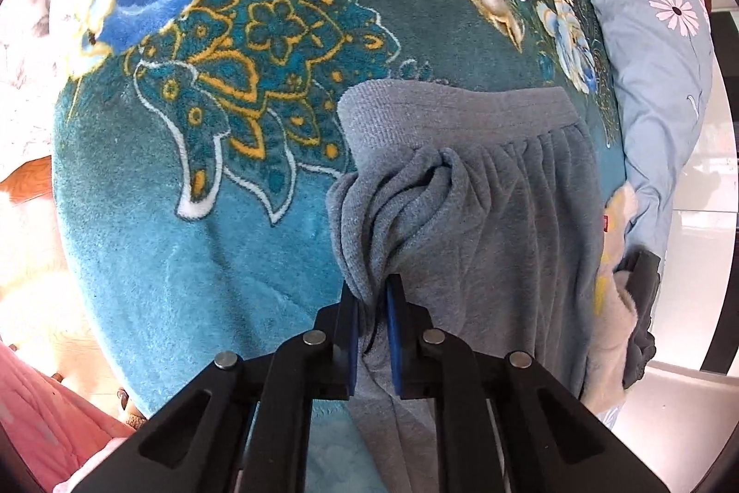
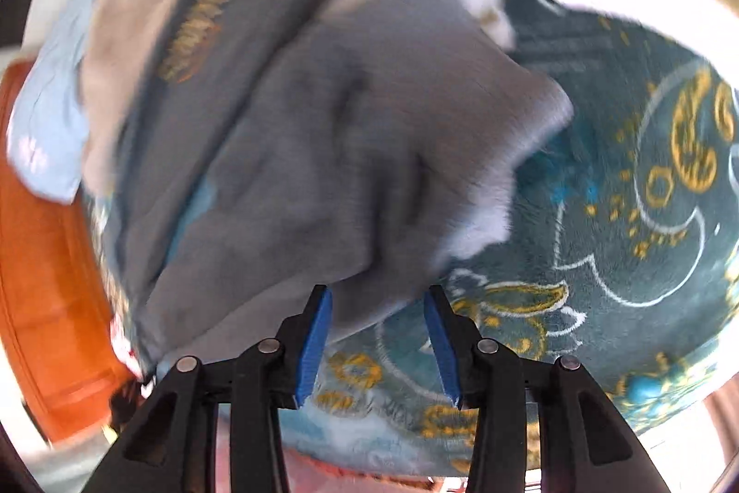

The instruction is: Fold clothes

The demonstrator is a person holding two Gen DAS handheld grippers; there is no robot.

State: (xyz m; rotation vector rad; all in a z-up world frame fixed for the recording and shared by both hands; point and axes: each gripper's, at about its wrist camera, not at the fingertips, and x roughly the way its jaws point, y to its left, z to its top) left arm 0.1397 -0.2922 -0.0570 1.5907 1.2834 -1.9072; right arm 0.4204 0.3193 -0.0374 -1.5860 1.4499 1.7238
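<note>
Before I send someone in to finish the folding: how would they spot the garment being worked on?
Find the teal blanket with gold and blue flowers that covers the bed. On it lie grey trousers of soft fleece, with a gathered waistband. Unlike the pale clothes beside them, they are plain grey, and the left gripper pinches a fold of them.

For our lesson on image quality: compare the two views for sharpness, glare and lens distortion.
Left wrist view: sharp; the grey trousers and blanket show crisp texture, with white glare at the left and right edges. Right wrist view: heavily motion-blurred across the grey trousers; only the tongs stay sharp. Both bulge with fisheye distortion inside dark round borders.
</note>
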